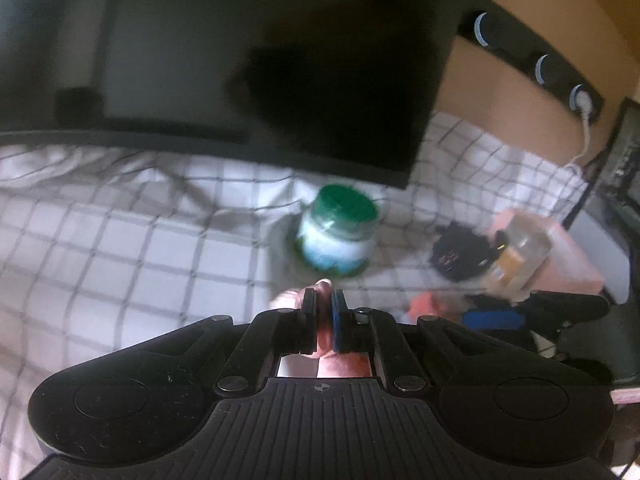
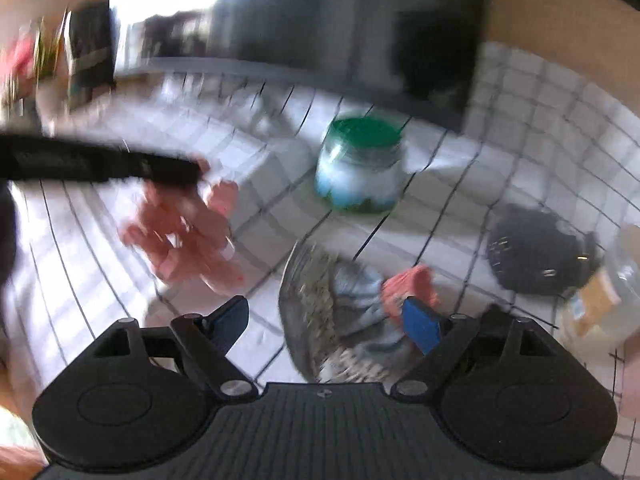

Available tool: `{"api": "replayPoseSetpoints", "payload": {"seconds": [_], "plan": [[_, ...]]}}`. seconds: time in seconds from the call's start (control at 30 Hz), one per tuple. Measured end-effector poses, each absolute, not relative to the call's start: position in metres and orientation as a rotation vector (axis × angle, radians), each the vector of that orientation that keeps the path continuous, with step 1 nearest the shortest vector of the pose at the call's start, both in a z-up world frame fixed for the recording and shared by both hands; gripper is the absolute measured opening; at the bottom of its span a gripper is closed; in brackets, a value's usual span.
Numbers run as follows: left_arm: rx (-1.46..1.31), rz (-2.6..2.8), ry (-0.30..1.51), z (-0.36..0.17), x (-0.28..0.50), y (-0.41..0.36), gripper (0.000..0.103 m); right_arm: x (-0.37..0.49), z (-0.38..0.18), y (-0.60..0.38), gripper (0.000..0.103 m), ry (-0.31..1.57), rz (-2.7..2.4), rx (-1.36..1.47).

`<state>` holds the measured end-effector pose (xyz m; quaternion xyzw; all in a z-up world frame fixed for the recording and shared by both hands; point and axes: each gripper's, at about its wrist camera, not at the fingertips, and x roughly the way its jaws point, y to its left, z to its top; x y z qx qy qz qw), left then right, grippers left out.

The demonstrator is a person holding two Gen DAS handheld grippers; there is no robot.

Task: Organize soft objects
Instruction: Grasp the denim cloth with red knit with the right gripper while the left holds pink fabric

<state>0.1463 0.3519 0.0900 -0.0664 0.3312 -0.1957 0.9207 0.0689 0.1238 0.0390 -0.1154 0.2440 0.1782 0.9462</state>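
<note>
My left gripper (image 1: pixel 324 305) is shut on a pink soft toy (image 1: pixel 298 300) and holds it above the checked cloth; the right wrist view shows the toy (image 2: pixel 184 232) hanging from the left gripper's fingers (image 2: pixel 172 172). My right gripper (image 2: pixel 324 324) is open and empty, over a clear bowl (image 2: pixel 304 312) that holds a grey-blue soft thing (image 2: pixel 360 292) and an orange-pink soft thing (image 2: pixel 412 280). The frames are blurred by motion.
A green-lidded jar (image 1: pixel 340 236) stands mid-table on the white checked cloth (image 1: pixel 120 248). A black round object (image 2: pixel 540 256) and a clear jar with a tan label (image 2: pixel 600 288) lie to the right. A dark monitor (image 1: pixel 260 48) stands behind. A pink box (image 1: pixel 568 256) sits far right.
</note>
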Motion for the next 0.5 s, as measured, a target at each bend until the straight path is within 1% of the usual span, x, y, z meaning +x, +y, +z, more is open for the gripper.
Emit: {"api": "replayPoseSetpoints", "payload": {"seconds": [0.07, 0.2, 0.33, 0.5], "plan": [[-0.116, -0.436, 0.663, 0.095, 0.152, 0.341, 0.009, 0.068, 0.050, 0.113, 0.085, 0.457, 0.319, -0.208], [-0.106, -0.474, 0.667, 0.096, 0.167, 0.316, 0.009, 0.094, 0.054, 0.100, 0.085, 0.425, 0.159, -0.279], [-0.090, -0.507, 0.686, 0.091, 0.175, 0.295, 0.009, 0.114, 0.046, 0.081, 0.084, 0.483, 0.097, -0.254], [-0.115, -0.514, 0.748, 0.075, 0.187, 0.284, 0.009, 0.097, 0.033, 0.050, 0.084, 0.523, 0.069, -0.221]]}}
